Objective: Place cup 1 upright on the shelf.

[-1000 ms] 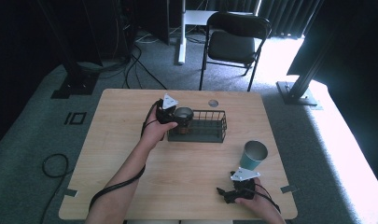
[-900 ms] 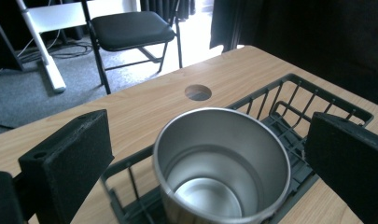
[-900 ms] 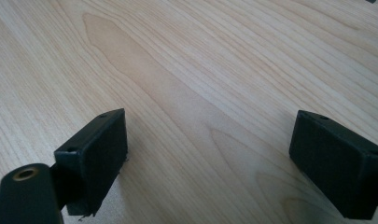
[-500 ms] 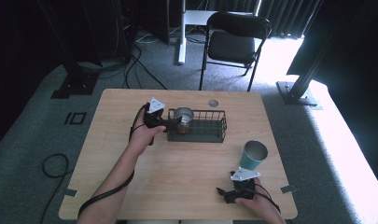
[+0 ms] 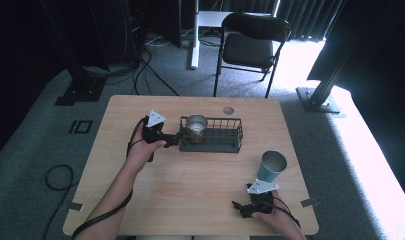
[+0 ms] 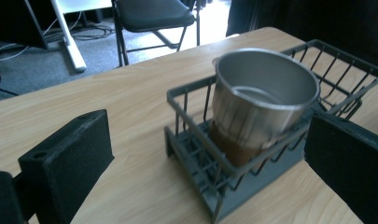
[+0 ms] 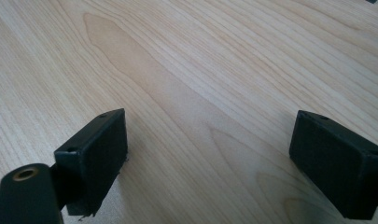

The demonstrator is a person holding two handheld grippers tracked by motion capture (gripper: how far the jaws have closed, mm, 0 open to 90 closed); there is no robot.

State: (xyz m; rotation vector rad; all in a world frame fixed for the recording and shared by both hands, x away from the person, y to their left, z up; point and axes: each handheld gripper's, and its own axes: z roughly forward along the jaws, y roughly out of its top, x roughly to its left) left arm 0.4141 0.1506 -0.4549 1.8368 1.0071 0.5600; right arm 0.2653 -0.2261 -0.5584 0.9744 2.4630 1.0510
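A steel cup (image 5: 196, 127) (image 6: 259, 100) with a brown base stands tilted in the left end of a dark wire basket (image 5: 225, 135) (image 6: 196, 154) at the table's middle. My left gripper (image 5: 171, 138) (image 6: 210, 168) is open just left of the basket, its jaws wide apart and off the cup. A teal cup (image 5: 271, 166) stands upright at the right of the table. My right gripper (image 5: 242, 208) (image 7: 210, 158) rests open near the front edge, below the teal cup, with bare wood between its jaws.
The wooden table (image 5: 205, 190) has a round cable hole (image 5: 228, 110) near its far edge. A black folding chair (image 5: 252, 42) and a white desk leg (image 5: 194, 35) stand beyond it. Cables lie on the grey floor at left.
My left gripper has drawn back to the left from the steel cup, which stays in the basket. The right gripper has not moved.
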